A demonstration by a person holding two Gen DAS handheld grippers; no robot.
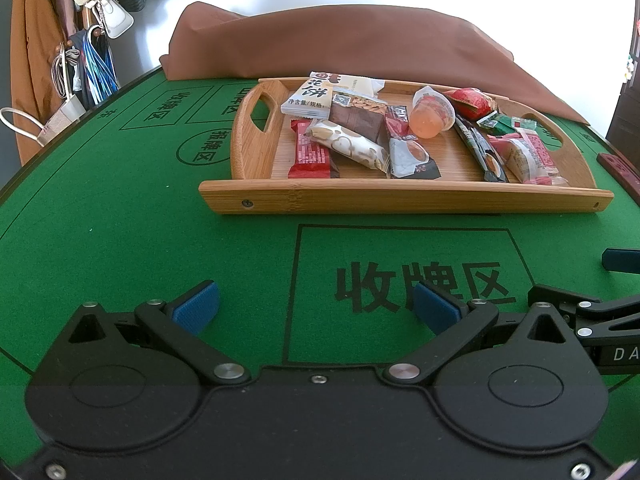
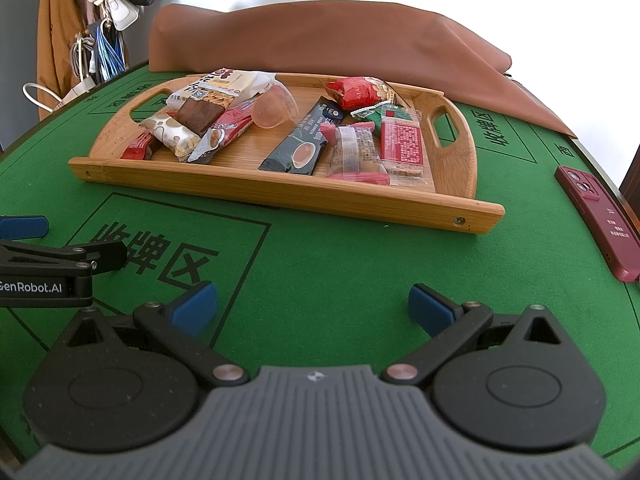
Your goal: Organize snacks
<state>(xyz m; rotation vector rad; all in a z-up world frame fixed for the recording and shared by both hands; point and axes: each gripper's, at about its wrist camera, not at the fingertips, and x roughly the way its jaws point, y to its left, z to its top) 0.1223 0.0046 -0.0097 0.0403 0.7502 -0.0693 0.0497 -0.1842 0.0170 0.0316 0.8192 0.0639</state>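
A bamboo tray (image 1: 400,200) (image 2: 280,194) with two handle cut-outs sits on the green felt table and holds several wrapped snacks. Among them are a pink jelly cup (image 1: 434,114) (image 2: 276,110), a red bar (image 1: 310,154), a white nut bar (image 1: 352,144), a dark coffee sachet (image 1: 480,148) (image 2: 306,146) and a red bag (image 1: 474,102) (image 2: 360,90). My left gripper (image 1: 316,306) is open and empty, low over the felt in front of the tray. My right gripper (image 2: 314,308) is open and empty, beside the left one and also short of the tray.
A dark red phone (image 2: 600,220) lies on the felt to the right of the tray. A brown cloth (image 1: 340,40) is heaped behind the tray. Bags and a hat hang on a rack (image 1: 92,12) at the far left. The table edge curves round on both sides.
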